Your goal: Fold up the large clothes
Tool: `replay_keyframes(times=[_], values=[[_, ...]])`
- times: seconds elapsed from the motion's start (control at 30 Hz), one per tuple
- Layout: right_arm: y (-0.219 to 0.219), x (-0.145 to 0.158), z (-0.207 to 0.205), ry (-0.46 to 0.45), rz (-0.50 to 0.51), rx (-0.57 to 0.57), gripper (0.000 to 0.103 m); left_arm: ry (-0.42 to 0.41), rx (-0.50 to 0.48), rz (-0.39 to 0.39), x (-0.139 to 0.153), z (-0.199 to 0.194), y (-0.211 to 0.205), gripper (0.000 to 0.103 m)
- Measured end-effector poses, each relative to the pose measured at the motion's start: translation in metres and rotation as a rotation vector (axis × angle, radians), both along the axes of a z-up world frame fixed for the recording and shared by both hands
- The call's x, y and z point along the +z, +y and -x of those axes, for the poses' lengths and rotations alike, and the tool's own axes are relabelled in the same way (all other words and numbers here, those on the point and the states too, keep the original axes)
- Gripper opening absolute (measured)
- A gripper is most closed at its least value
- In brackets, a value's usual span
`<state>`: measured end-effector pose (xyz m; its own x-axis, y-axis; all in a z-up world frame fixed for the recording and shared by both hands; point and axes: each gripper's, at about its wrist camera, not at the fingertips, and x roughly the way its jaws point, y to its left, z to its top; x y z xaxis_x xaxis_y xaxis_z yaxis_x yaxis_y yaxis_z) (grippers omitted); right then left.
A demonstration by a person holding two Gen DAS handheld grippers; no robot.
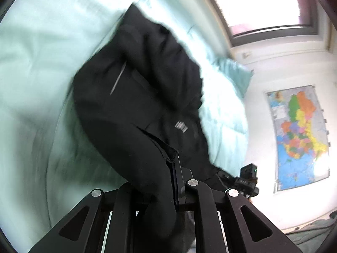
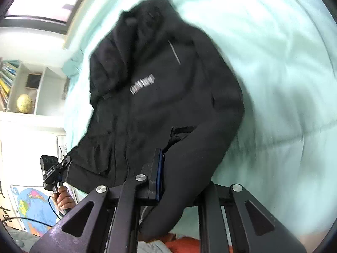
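Note:
A large black jacket (image 1: 134, 88) with a grey chest logo and a grey zip hangs in the air over a pale mint bed (image 1: 38, 42). My left gripper (image 1: 168, 168) is shut on the jacket's bottom hem. My right gripper (image 2: 166, 162) is shut on another part of the jacket (image 2: 160, 84) near a sleeve. In the right wrist view the left gripper (image 2: 63, 164) shows at the lower left, clamped on the hem. In the left wrist view the right gripper (image 1: 231, 177) shows at the lower right on the hem. Both views are motion-blurred.
The mint bedcover (image 2: 273, 63) fills the space behind the jacket, with a teal pillow (image 1: 233, 73) at its head. A wall map (image 1: 299, 139), a window (image 1: 261, 8) and a shelf with a globe (image 2: 25, 103) stand beyond the bed.

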<state>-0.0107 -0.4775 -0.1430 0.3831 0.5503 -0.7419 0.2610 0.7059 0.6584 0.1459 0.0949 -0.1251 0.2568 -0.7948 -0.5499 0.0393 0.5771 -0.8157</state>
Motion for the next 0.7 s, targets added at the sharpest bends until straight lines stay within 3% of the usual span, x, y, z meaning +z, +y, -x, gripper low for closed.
replay_keyframes(times=[0.17,0.43,0.57,0.7], values=[[-0.021,0.042,-0.035,-0.115,0.000,-0.022,0.016,-0.106,0.076,0.035,0.045,-0.035,0.011,0.013],[-0.042,0.117,-0.126,-0.292,0.037,-0.027,0.016,-0.182,0.136,0.036,0.096,-0.118,0.002,0.015],[-0.045,0.139,-0.200,-0.317,0.099,-0.036,0.016,-0.167,0.181,0.016,0.102,-0.186,-0.006,0.017],[-0.038,0.126,-0.285,-0.275,0.196,-0.050,0.016,-0.095,0.269,-0.022,0.076,-0.263,-0.017,0.019]])
